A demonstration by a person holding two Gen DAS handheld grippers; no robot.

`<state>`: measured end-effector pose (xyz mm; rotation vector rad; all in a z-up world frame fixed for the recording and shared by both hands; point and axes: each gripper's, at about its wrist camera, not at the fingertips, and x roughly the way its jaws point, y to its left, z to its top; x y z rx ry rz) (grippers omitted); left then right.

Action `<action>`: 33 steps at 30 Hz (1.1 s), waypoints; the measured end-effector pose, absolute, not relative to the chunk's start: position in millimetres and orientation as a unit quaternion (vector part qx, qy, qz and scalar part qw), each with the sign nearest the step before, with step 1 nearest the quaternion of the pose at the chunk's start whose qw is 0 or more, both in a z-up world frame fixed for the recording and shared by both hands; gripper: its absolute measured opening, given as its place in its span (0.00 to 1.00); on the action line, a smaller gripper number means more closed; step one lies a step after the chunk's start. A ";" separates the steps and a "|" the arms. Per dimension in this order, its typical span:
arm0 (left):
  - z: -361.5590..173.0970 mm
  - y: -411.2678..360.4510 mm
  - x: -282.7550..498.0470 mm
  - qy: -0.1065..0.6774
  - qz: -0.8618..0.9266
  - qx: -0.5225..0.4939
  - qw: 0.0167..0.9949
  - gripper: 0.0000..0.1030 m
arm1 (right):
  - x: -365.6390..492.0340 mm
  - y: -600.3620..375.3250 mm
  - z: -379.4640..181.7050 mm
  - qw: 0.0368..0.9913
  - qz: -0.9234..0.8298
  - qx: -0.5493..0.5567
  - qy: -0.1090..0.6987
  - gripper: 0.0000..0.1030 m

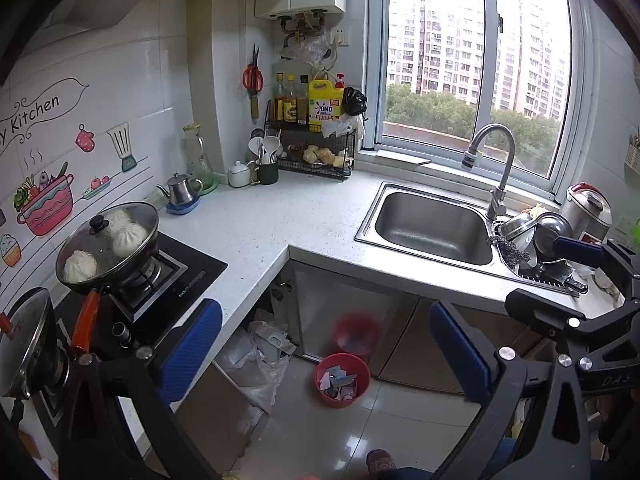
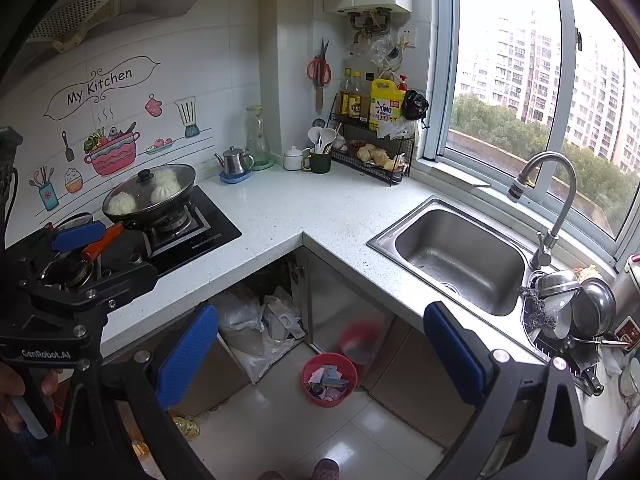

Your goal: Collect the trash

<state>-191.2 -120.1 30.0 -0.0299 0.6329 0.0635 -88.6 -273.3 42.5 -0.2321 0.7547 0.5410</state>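
The red bin (image 1: 342,380) sits on the floor tiles, and I see it framed between the 2 blue pads of my left tongs (image 1: 326,354), a little past their tips, with scraps of paper (image 1: 340,384) lying inside it, pink, grey and white. From my right tongs (image 2: 320,356) the same red bin (image 2: 329,378) also lies between the pads and just beyond them, close to the cabinet door (image 2: 344,320) that carries its blurred red reflection. Both pairs of tongs stand wide apart with nothing held between the pads. Left of the bin from either pair, crumpled plastic bags (image 2: 260,328) fill the open corner under the white counter (image 2: 288,216). Above and beyond the tongs, the counter bends in an L; its surface looks bare in the middle. Up and to the right of my right tongs is the steel sink (image 2: 460,264) with its curved tap (image 2: 552,200), and past that a heap of metal bowls and lids (image 2: 576,308). Up and to the left, a lidded pan (image 2: 150,196) with 3 white buns sits on the black hob (image 2: 200,232). In the right view my left tongs (image 2: 80,240) show at the left edge over the hob, a hand (image 2: 16,396) gripping the handle below. At the bottom edge, the toe of 1 slipper (image 2: 326,470) shows on the tiles.
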 end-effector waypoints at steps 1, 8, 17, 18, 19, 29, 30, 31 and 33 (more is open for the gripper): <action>30.0 -120.1 -191.4 0.311 0.031 -0.015 0.950 1.00 | -89.1 -273.2 42.8 0.888 0.260 -0.112 0.362 0.99; 29.9 -119.6 -194.2 0.310 0.031 -0.014 0.950 1.00 | -91.0 -274.0 42.6 0.889 0.256 -0.113 0.362 0.99; 29.0 -118.5 -197.8 0.310 0.032 -0.011 0.950 1.00 | -94.5 -272.0 43.1 0.889 0.258 -0.111 0.362 0.99; 29.1 -118.2 -198.1 0.310 0.033 -0.011 0.950 1.00 | -94.7 -272.2 43.3 0.889 0.257 -0.110 0.362 0.99; 29.1 -118.1 -198.2 0.310 0.033 -0.012 0.950 1.00 | -95.0 -272.4 43.2 0.889 0.257 -0.110 0.362 0.99; 29.1 -119.3 -199.5 0.310 0.028 -0.010 0.950 1.00 | -94.9 -273.1 42.9 0.891 0.255 -0.107 0.362 0.99; 29.2 -119.6 -199.6 0.310 0.024 -0.009 0.950 1.00 | -94.8 -272.9 43.1 0.891 0.254 -0.107 0.362 0.99; 29.1 -119.7 -199.4 0.309 0.023 -0.008 0.951 1.00 | -94.6 -273.1 42.8 0.890 0.255 -0.107 0.362 0.99; 28.8 -119.7 -199.2 0.308 0.021 -0.008 0.951 1.00 | -94.5 -272.9 43.4 0.891 0.254 -0.107 0.361 0.99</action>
